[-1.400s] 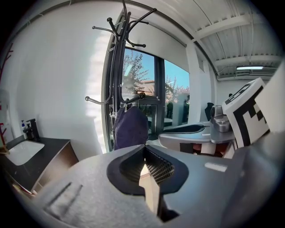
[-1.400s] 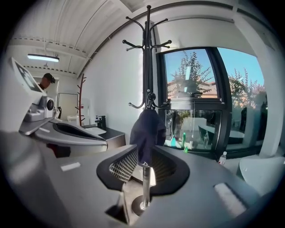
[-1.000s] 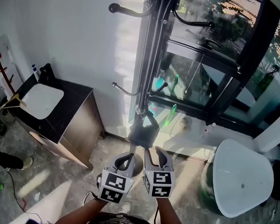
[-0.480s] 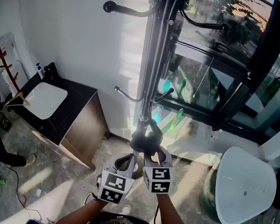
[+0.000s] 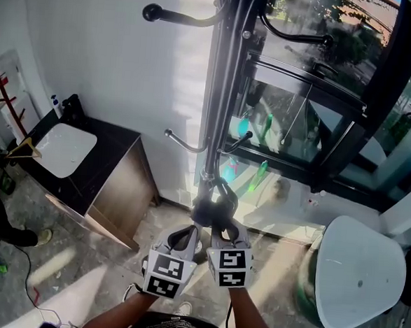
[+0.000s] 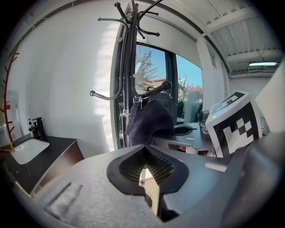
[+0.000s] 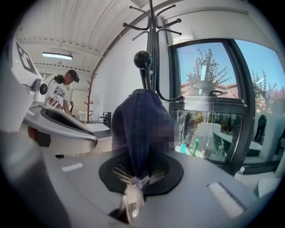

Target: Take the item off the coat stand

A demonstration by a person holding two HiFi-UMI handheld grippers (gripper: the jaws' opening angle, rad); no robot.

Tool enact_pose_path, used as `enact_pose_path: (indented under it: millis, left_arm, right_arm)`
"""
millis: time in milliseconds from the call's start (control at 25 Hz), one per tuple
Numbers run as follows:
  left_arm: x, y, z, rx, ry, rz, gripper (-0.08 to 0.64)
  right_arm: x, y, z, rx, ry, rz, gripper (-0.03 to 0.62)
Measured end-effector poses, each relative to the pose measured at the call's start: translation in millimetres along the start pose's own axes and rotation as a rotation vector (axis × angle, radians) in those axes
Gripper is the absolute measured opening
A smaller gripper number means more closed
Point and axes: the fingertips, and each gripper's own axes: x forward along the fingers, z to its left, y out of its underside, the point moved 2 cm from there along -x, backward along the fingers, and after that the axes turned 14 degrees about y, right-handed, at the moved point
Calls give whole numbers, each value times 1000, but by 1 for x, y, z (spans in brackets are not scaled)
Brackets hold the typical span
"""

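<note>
**Head view:** a black metal coat stand (image 5: 222, 91) rose in front of a glazed window. The dark navy cloth item (image 5: 211, 209) hung low on it, just ahead of the left gripper (image 5: 187, 230) and the right gripper (image 5: 223, 230), which were held side by side. **Left gripper view:** the ribbed jaws of the left gripper met at their tips with nothing between them. The cloth item (image 6: 149, 119) draped from a black ball-tipped hook (image 6: 156, 87), clear of this gripper. **Right gripper view:** the jaws of the right gripper were closing, and a gathered fold at the lower end of the cloth item (image 7: 140, 129) was pinched between the pads. The rest of the fabric rose towards the ball of the hook (image 7: 143, 58). **Handling:** the item was judged light, soft and limp, not fragile, and likely to sag and stretch rather than keep its shape. A bunched fold or seam offered the surest hold, since a single thin layer could slide out. The ball end suggested lifting up and over the hook, as a straight pull could snag.
</note>
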Motion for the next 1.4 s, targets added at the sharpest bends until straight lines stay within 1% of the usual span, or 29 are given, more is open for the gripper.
enact_pose_path:
  millis: [160,360,800,1040,1400]
  left_arm:
    - [-3,-1,-1,1,-3,-11,3]
    - [-9,0,-1,-3,-6,-21,3]
    - [-27,4,-16,12,37,-31,3]
    - [-34,4,-31,27,80,-41,3]
    - [-52,1,-43,58,103,-54,3]
  right_arm:
    - [-11,-11,-5,-1,37,-49,23]
    - [-24,-15,-3,-13,48,-87,21]
    - [-61,-27,-6,11,122,-143,21]
    - [-86,-27,-10,8,172,-146,21]
    - [-120,-19,-11,38,247,-120,23]
